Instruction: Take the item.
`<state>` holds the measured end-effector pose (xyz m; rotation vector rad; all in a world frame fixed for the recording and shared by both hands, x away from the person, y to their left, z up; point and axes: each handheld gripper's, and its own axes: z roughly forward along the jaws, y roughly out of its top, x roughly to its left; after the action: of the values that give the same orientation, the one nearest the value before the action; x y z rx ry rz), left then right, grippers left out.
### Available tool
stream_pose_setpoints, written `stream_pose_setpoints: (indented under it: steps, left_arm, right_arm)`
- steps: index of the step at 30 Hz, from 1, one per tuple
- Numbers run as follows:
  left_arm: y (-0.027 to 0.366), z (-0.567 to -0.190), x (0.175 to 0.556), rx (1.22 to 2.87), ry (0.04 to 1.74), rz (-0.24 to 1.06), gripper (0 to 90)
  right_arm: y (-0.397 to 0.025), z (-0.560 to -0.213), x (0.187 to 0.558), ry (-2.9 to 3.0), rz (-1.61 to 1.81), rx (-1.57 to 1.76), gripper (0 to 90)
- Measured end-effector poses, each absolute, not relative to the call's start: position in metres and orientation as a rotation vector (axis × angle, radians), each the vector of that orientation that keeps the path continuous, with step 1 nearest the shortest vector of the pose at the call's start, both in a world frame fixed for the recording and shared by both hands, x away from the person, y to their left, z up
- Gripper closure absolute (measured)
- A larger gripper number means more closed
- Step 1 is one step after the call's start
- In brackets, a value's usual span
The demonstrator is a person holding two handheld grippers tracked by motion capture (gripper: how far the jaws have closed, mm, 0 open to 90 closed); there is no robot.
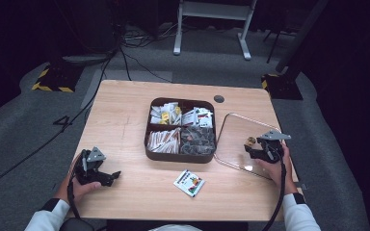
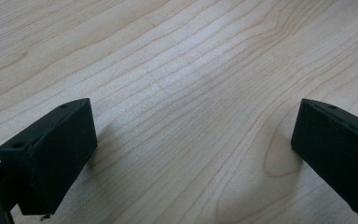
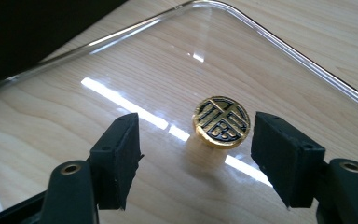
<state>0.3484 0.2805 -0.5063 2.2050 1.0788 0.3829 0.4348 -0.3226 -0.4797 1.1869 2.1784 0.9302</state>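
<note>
A gold coin-shaped piece (image 3: 222,121) with a black emblem lies on a clear plastic lid (image 3: 135,70) in the right gripper view. My right gripper (image 3: 196,156) is open, its jaws either side of the coin and apart from it. From above, the right gripper (image 1: 250,146) hovers over the lid (image 1: 233,130) beside the coin (image 1: 250,141). My left gripper (image 2: 193,154) is open over bare wood, holding nothing. It rests at the table's front left (image 1: 110,176).
A dark square tray (image 1: 180,157) with four compartments of sachets and packets sits mid-table. A white printed packet (image 1: 189,182) lies in front of it. A round grommet (image 1: 218,98) marks the far edge. Cables and a desk frame (image 1: 212,24) stand on the floor beyond.
</note>
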Motion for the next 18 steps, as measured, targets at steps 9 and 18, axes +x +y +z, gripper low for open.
stream_pose_setpoints:
  steps: [9,18]
  left_arm:
    - [0.28,-0.506,0.349,2.204,1.079,0.382,0.4]
    - [0.28,-0.506,0.349,2.205,1.077,0.382,0.3]
  right_arm:
    - [-0.33,-0.491,0.454,2.17,0.968,1.311,35.5]
    - [-0.329,-0.494,0.466,2.178,0.94,1.293,48.0]
